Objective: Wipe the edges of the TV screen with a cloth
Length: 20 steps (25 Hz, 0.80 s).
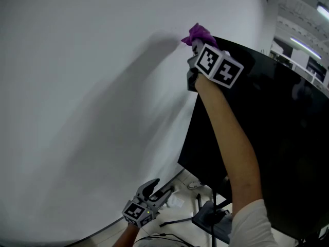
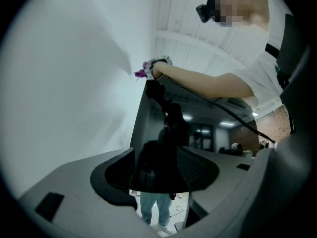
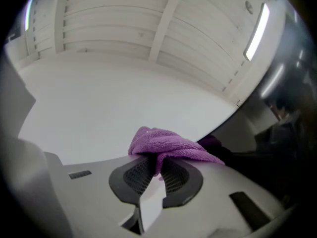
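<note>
**Cloth's sitting right on the TV's top-left corner**

Nearest and lowest, the left gripper [image 1: 160, 187] hangs down by the floor with its jaws spread and nothing in them, well apart from the action. Above it the TV [image 1: 267, 117] is a big glossy black slab, mirror-shiny, standing just in front of a plain matte white wall [image 1: 92, 96]. Up at the far top, the right gripper [image 1: 195, 46] is pinched tight on a purple cloth [image 1: 199, 34]. It looks like fluffy microfibre, bunched into a wad that touches the screen's top-left corner. Two edges run off from there: the left one down toward the left gripper, the top one away to the right. I'd guess the next swipe follows one of those, and the right arm is the only one in reach.
</note>
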Tool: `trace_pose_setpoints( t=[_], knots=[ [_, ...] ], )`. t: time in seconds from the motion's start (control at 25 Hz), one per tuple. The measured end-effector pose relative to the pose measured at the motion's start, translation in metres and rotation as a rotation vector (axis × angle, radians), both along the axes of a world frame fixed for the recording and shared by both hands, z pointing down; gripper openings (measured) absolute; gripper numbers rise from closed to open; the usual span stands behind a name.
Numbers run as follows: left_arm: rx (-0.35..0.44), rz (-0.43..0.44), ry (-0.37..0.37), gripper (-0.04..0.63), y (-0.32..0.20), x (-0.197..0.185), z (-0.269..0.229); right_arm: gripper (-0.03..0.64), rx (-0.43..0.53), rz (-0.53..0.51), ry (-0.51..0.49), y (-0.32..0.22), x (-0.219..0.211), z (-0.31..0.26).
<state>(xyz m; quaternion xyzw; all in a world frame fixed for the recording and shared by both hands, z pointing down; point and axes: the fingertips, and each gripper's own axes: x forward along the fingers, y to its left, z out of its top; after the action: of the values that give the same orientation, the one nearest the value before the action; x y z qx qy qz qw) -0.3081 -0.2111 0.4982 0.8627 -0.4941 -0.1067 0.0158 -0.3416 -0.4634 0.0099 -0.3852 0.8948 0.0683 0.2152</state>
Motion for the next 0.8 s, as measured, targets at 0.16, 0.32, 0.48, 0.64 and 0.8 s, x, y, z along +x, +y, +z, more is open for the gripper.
trace_pose_setpoints(
  t=[0.16, 0.32, 0.48, 0.64, 0.8],
  knots=[
    [-0.02, 0.002, 0.009, 0.244, 0.005, -0.001, 0.01, 0.046, 0.086, 0.044, 0.043, 0.016, 0.009, -0.027],
    [-0.031, 0.034, 0.025, 0.244, 0.001, 0.013, 0.01, 0.046, 0.166, 0.1, 0.092, 0.038, 0.033, -0.038],
    [-0.032, 0.106, 0.037, 0.244, -0.019, 0.038, 0.005, 0.046, 0.168, 0.125, 0.116, 0.044, 0.068, -0.036],
    [-0.029, 0.189, 0.049, 0.244, -0.037, 0.078, 0.01, 0.046, 0.176, 0.135, 0.164, 0.058, 0.105, -0.036],
    [-0.05, 0.329, 0.036, 0.244, -0.038, 0.148, 0.016, 0.046, 0.163, 0.167, 0.181, 0.089, 0.175, -0.04]
  ],
)
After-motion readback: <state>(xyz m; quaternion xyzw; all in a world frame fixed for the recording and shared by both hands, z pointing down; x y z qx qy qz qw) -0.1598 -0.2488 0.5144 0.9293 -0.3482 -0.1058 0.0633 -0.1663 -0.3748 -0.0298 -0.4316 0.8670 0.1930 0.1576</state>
